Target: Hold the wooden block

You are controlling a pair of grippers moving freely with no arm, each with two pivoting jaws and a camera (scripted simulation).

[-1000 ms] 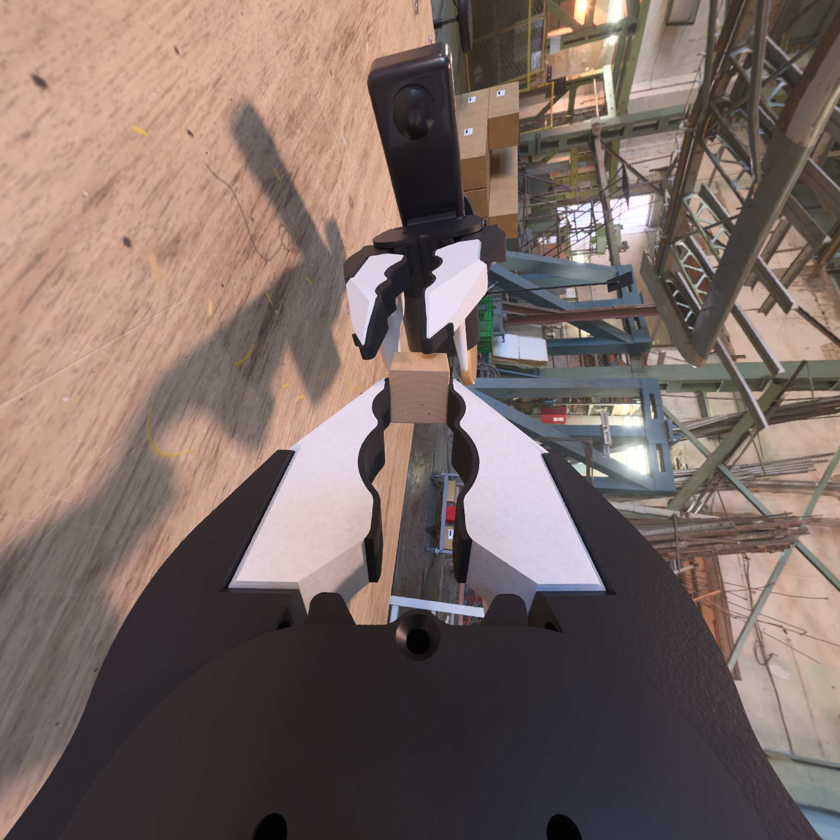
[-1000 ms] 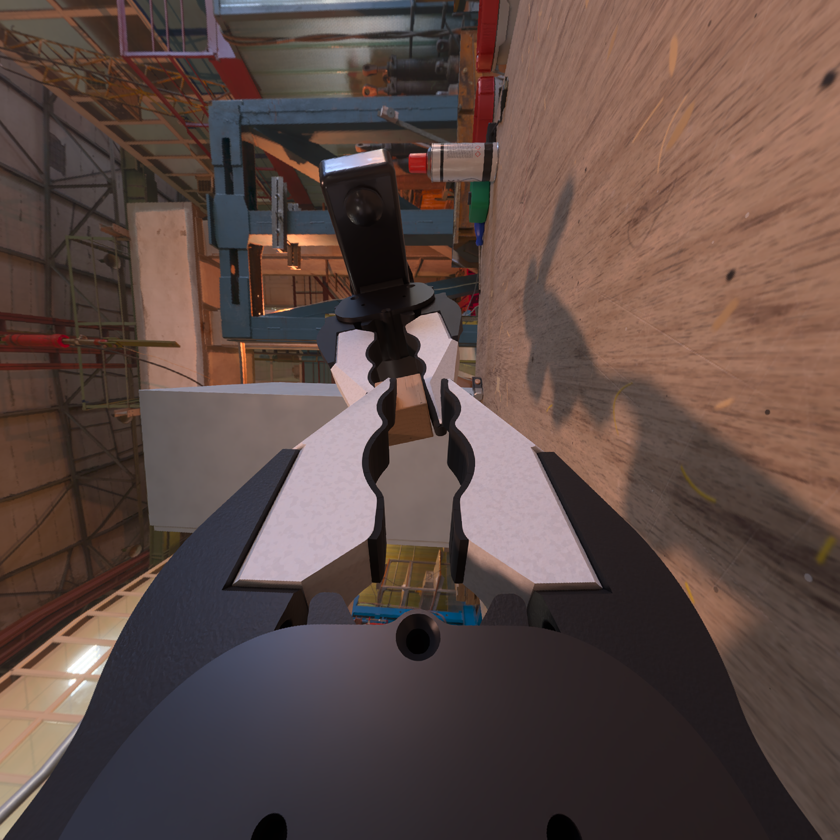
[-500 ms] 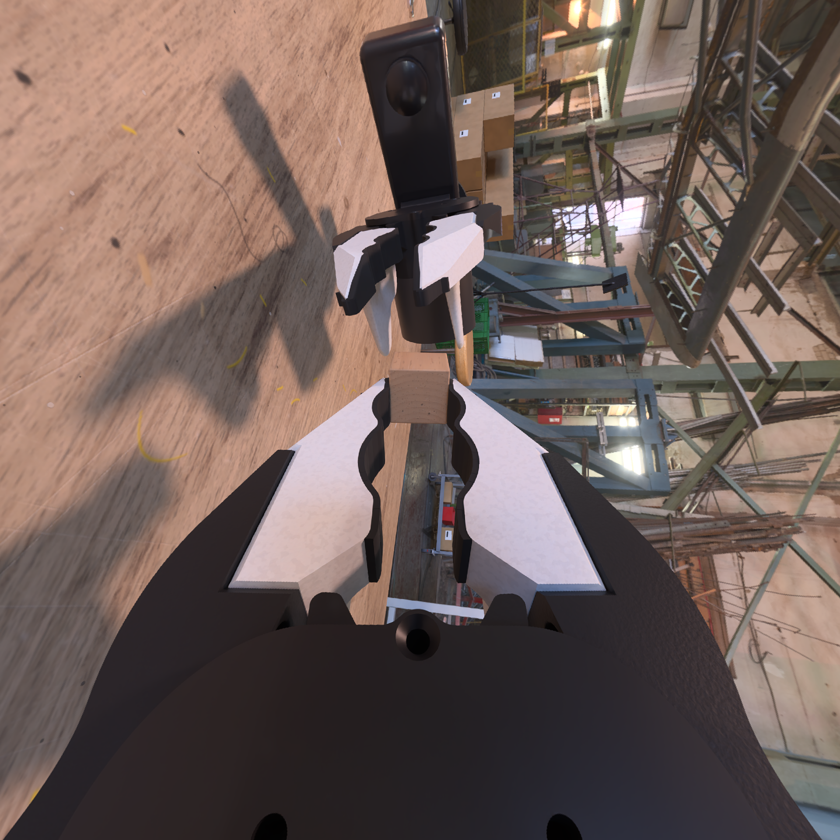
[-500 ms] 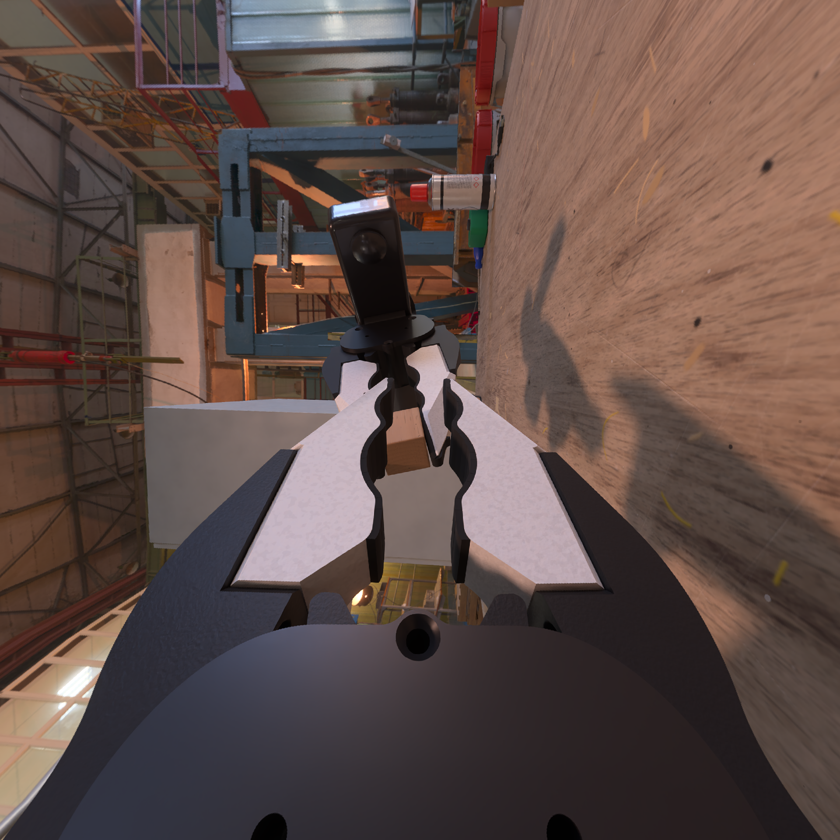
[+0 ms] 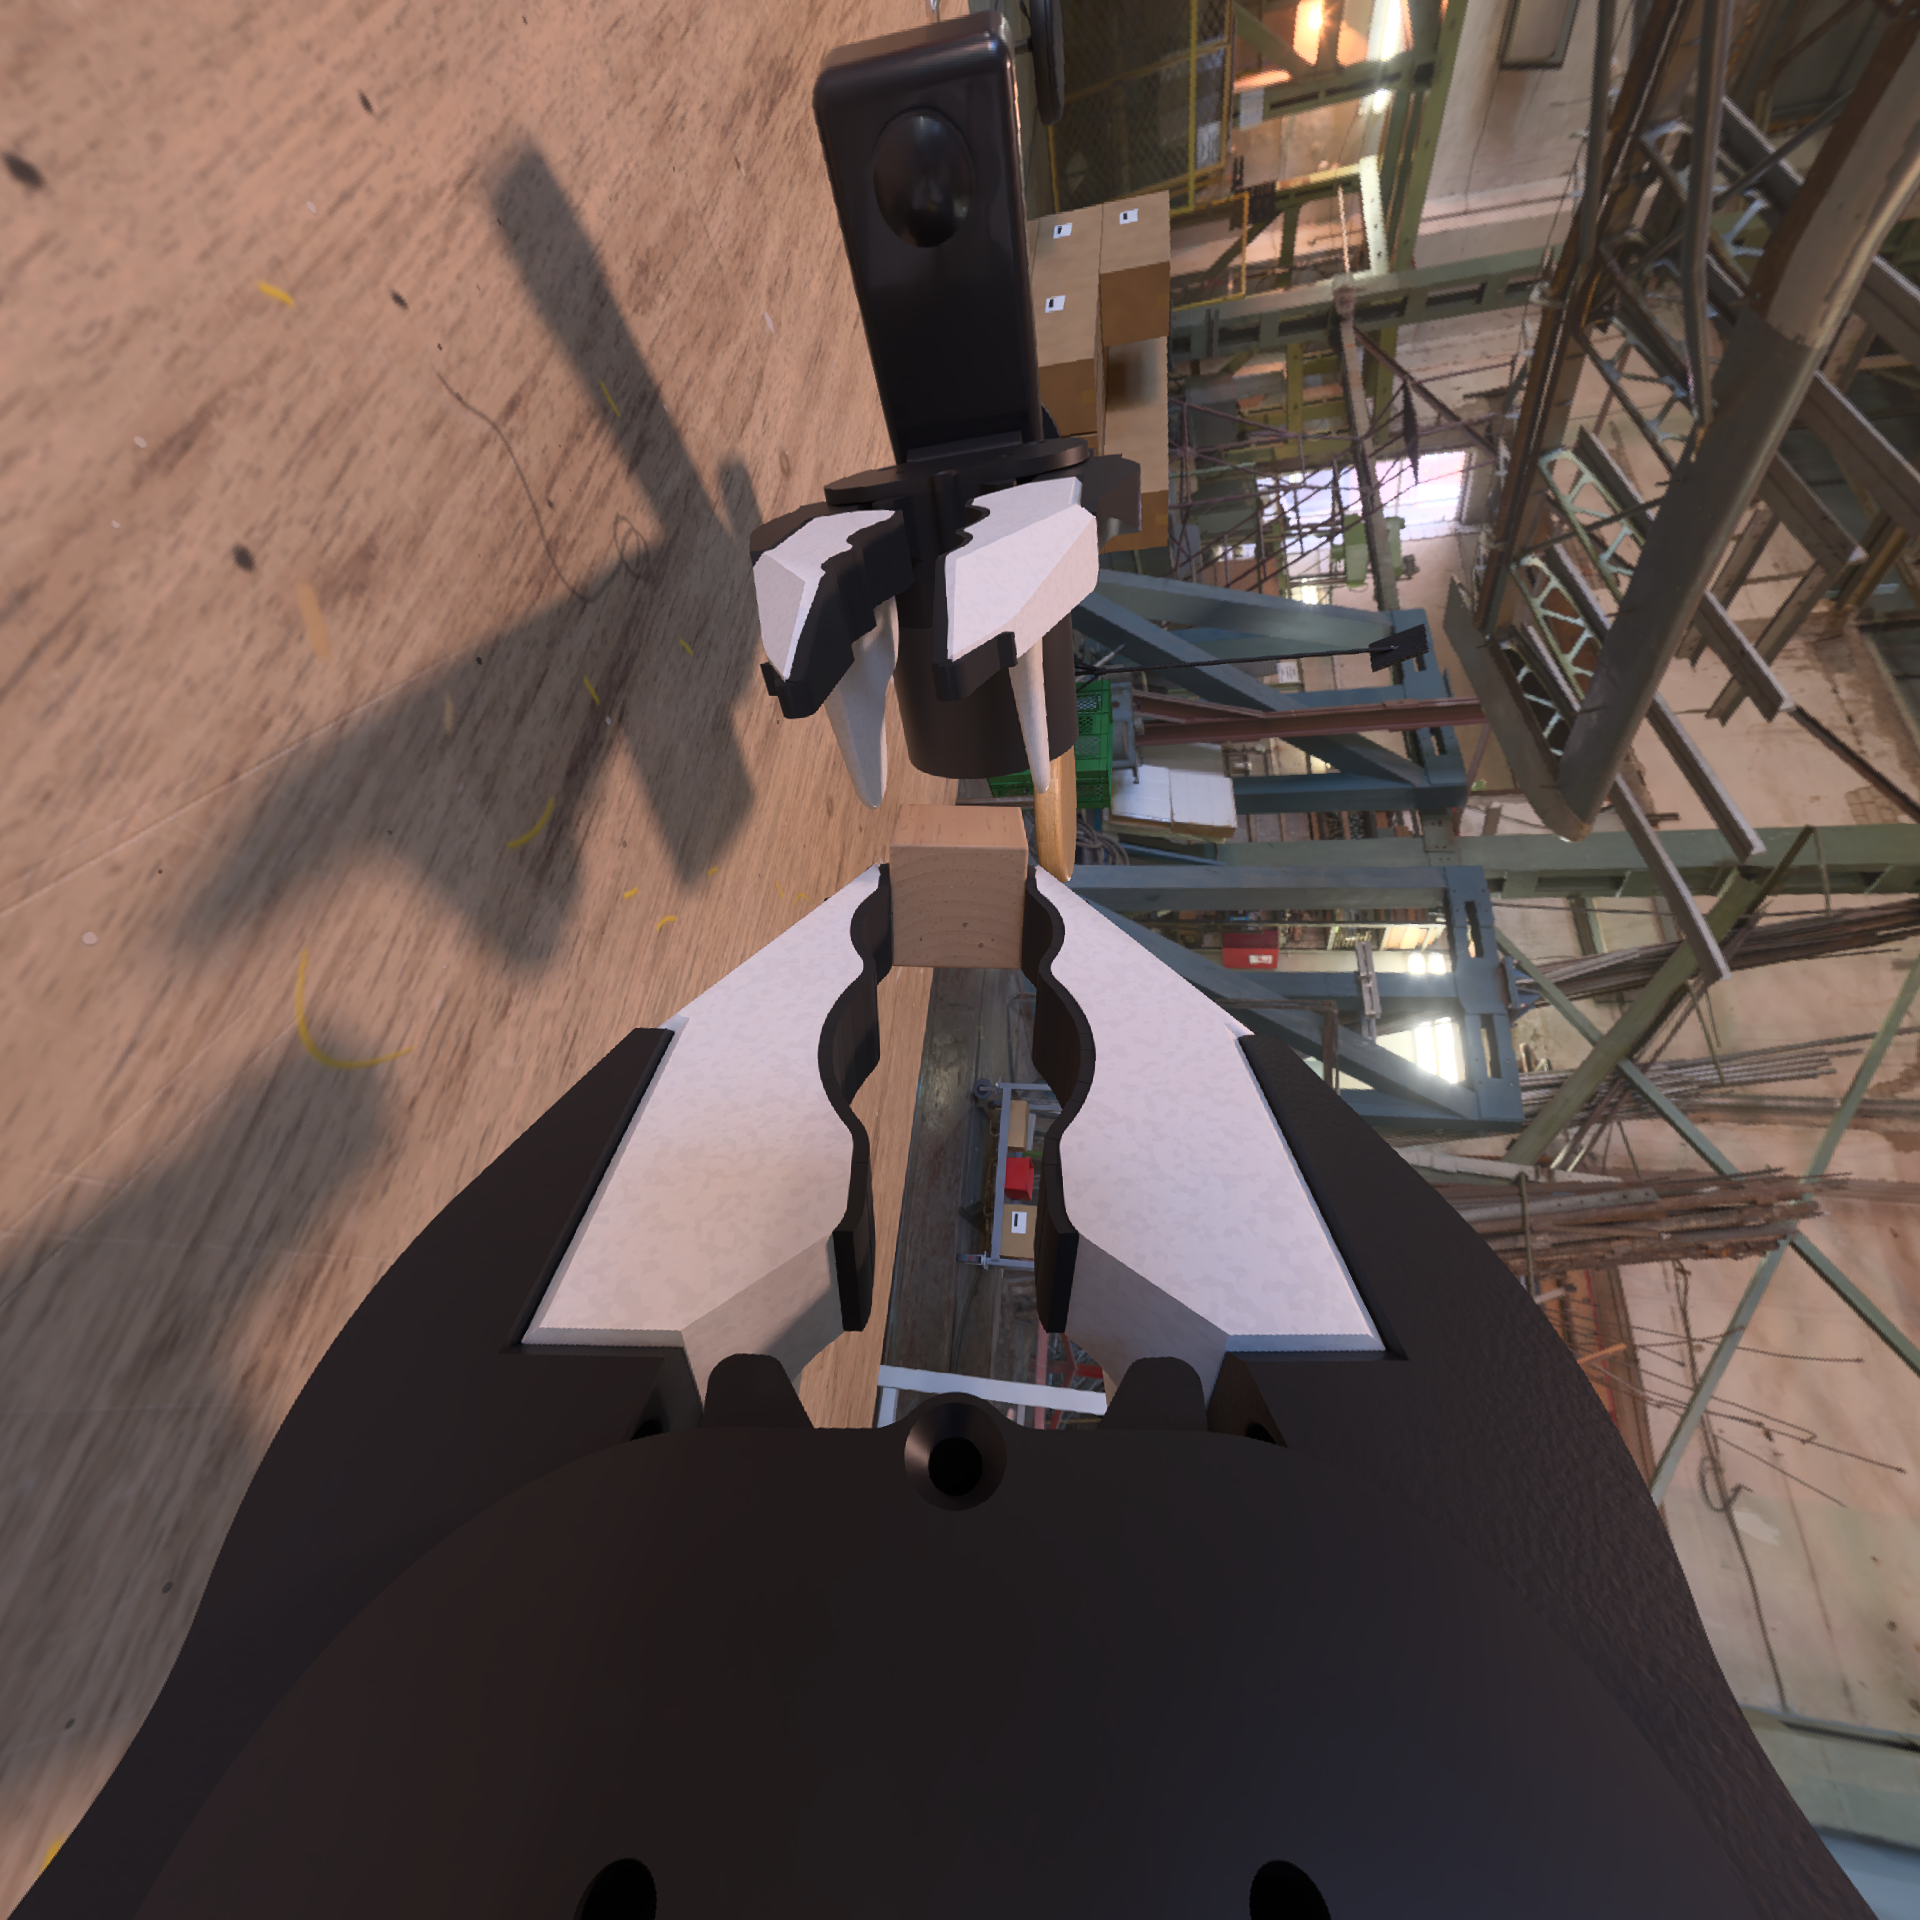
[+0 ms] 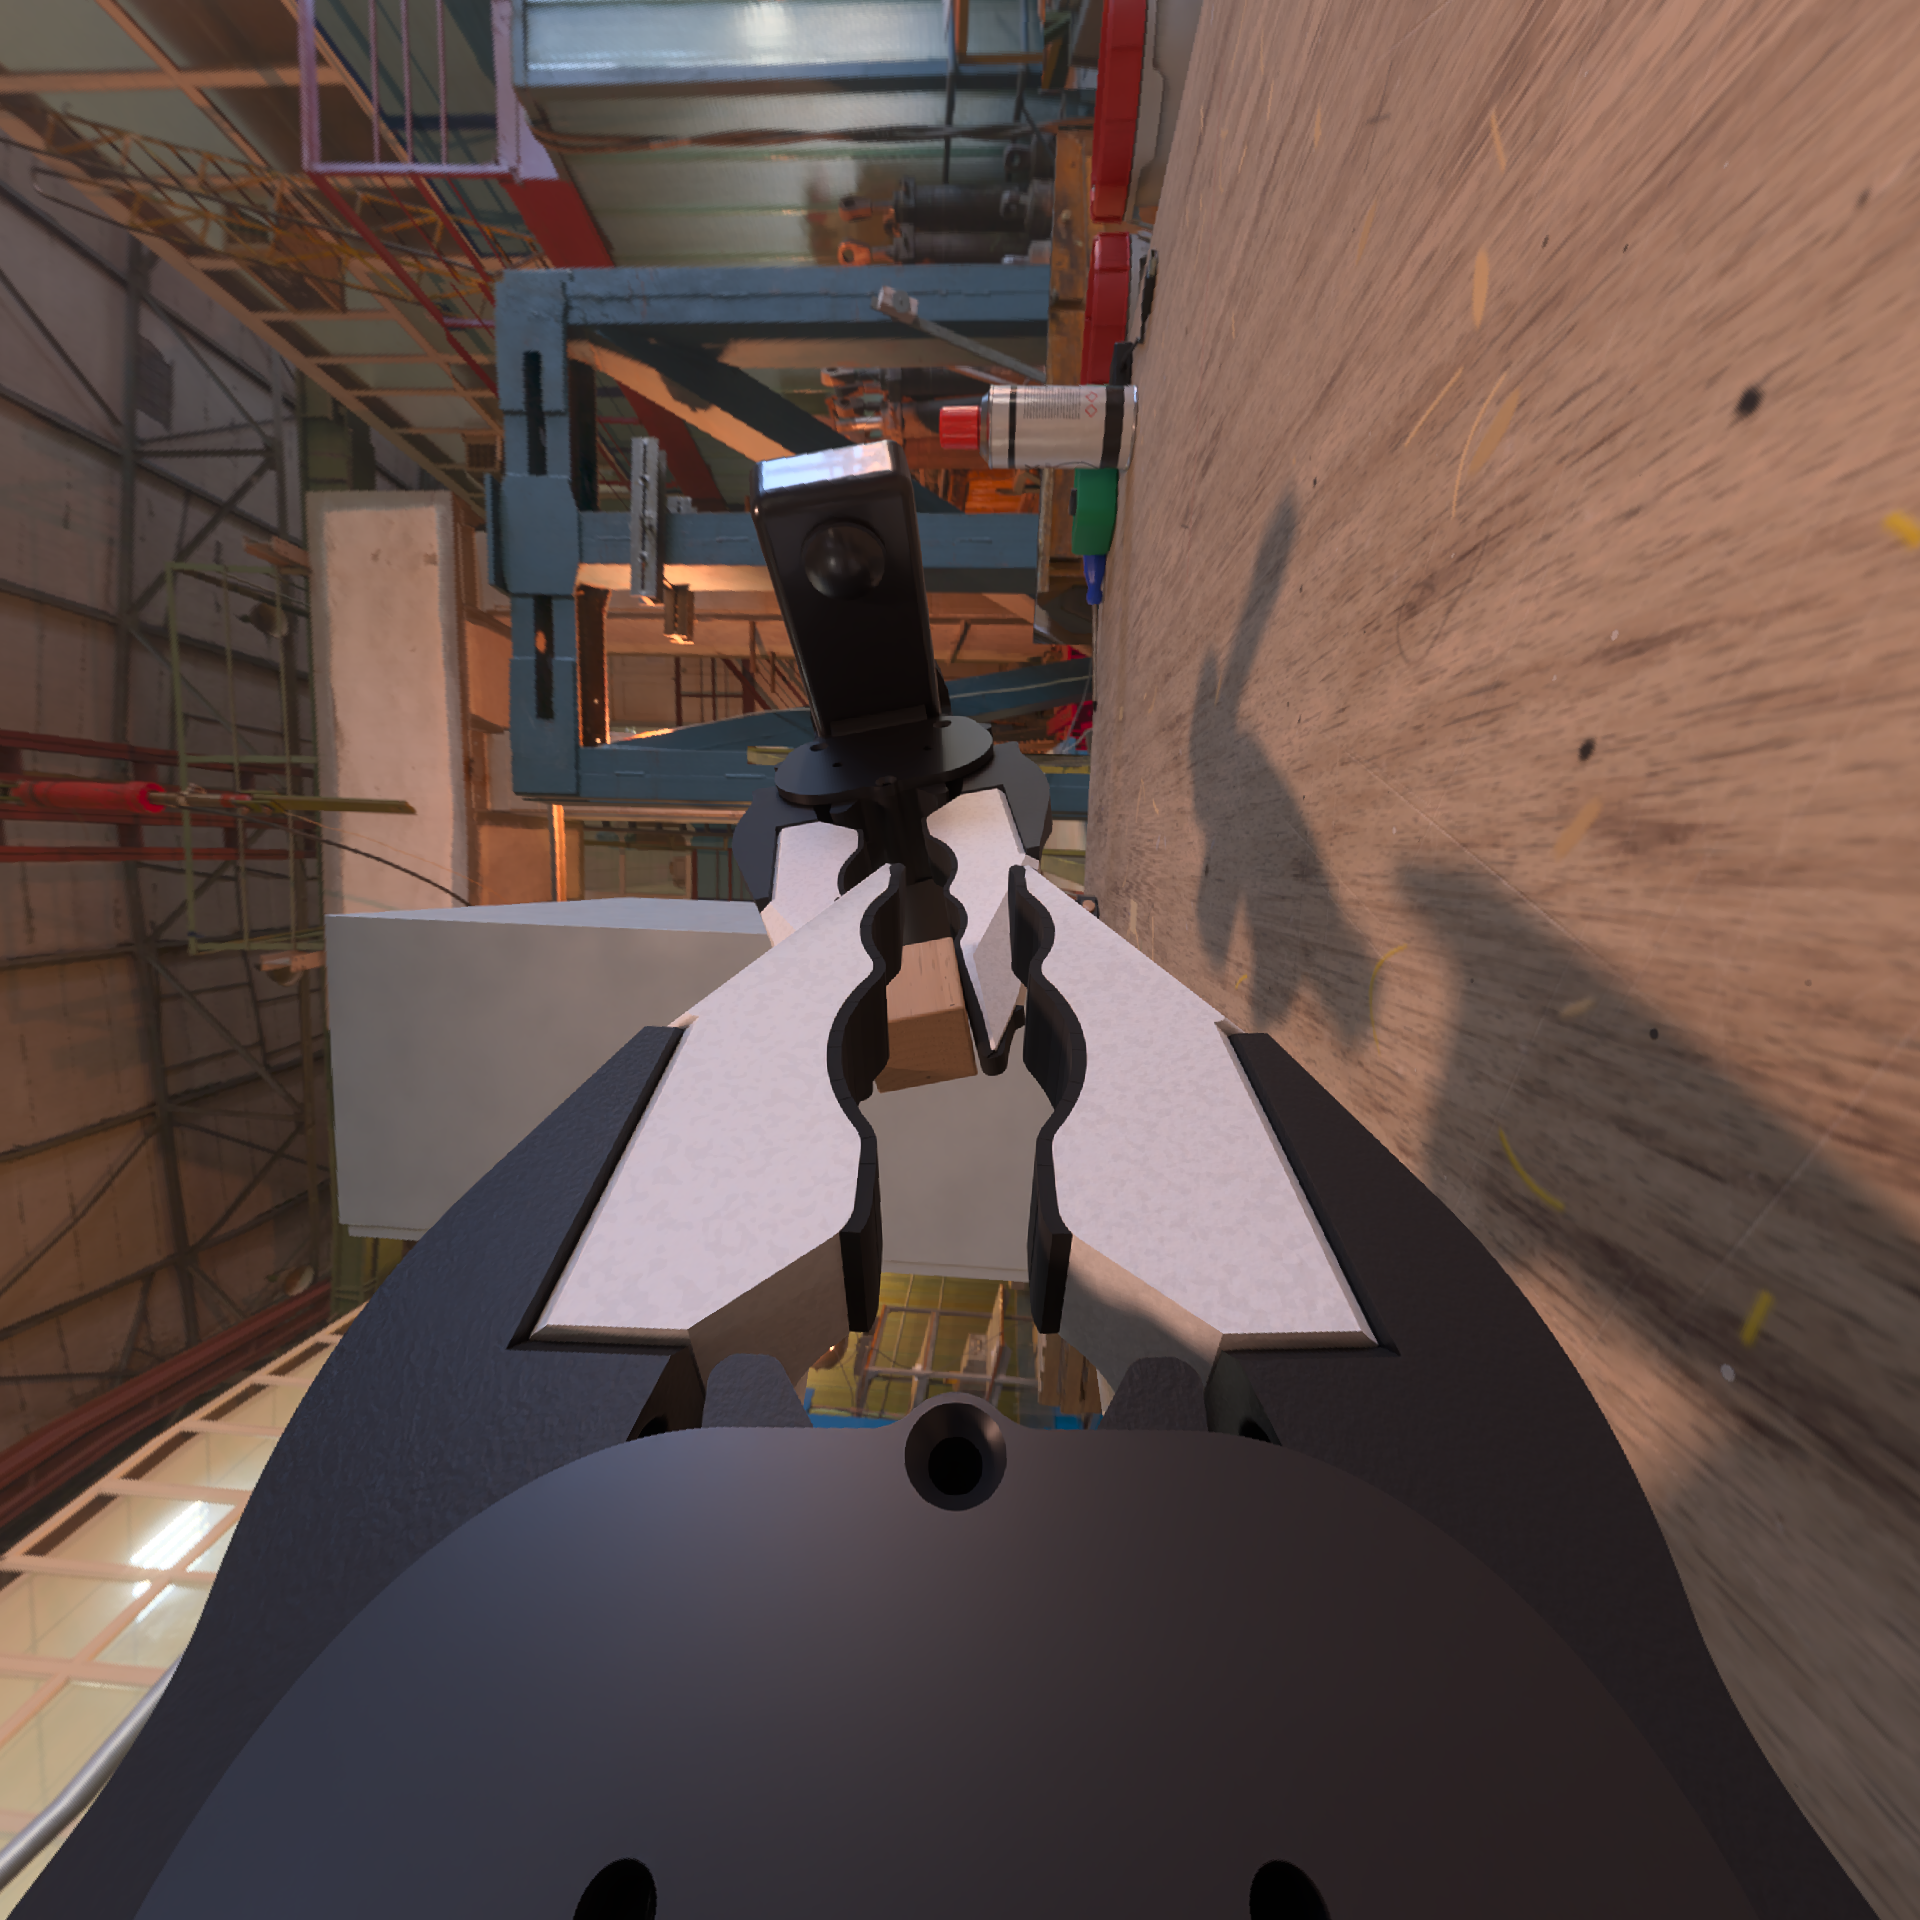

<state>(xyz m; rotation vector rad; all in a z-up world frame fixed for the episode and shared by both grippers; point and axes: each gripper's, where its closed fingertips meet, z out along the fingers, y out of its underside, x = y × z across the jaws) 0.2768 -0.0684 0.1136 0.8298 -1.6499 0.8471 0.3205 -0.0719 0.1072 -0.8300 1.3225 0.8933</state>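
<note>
The left hand-held gripper [image 5: 956, 904] clamps the wooden block [image 5: 954, 896] off the tabletop [image 5: 312, 520]. The right hand-held gripper [image 6: 951, 904] is open around the block's far end, apparently without touching.

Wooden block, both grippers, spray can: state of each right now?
wooden block: off the table, clamped at its sides near the fingertips.
left gripper: shut on the block.
right gripper: jaws open, block between them, contact unclear.
spray can: standing on the wooden table, red cap on.
</note>
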